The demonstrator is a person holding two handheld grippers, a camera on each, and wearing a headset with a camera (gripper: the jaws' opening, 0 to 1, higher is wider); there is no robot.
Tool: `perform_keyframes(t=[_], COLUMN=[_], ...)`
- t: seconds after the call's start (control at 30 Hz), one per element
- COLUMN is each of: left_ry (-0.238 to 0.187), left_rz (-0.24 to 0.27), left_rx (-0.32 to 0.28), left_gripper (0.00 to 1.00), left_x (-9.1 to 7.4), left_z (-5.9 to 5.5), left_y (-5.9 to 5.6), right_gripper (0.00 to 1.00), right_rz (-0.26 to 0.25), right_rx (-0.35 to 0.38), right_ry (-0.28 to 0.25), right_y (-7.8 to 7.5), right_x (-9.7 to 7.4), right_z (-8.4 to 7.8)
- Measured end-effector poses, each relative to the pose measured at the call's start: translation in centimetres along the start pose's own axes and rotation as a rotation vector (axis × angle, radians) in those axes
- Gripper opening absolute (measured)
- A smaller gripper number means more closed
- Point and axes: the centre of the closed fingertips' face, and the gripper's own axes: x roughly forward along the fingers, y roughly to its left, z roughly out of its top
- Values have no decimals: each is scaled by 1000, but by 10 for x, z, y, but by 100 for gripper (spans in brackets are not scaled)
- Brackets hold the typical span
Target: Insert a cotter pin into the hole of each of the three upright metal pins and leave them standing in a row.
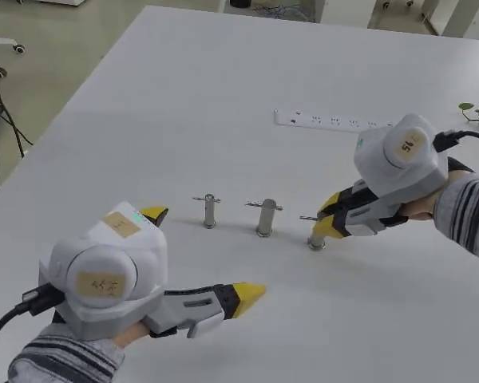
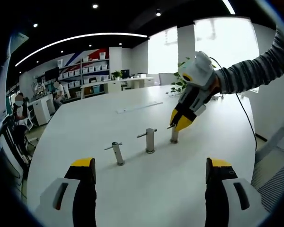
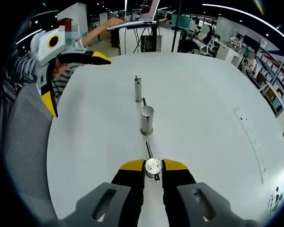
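At the row's 3 o'clock end your right tongs (image 1: 326, 223) clamp the last pin (image 1: 316, 241) — jerk away, it topples; left tongs (image 1: 203, 253) gape.

Number "15", turned sideways, on a small round tan sticker (image 1: 405, 145) atop the white-bodied, yellow-tipped right gripper (image 1: 324, 219). Faint dark marks on the large round tan sticker (image 1: 104, 284) and the rectangular tan sticker (image 1: 121, 224) of the matching left gripper (image 1: 203, 254), too blurred to read.
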Motion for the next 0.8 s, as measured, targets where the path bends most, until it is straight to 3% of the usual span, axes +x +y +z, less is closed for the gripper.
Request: perform_keyframes(t=[0.3, 0.8], left_ry=[20, 20], left_rz=[12, 27], left_rx=[-19, -46], left_gripper=[97, 97], left_x=[-1, -5], left_z=[-7, -8], left_y=[3, 9], right_gripper=[8, 9], right_rz=[32, 31], right_rx=[-10, -58], right_ry=[-15, -23], right_y=[-2, -8], right_x=[0, 3], right_z=[1, 3])
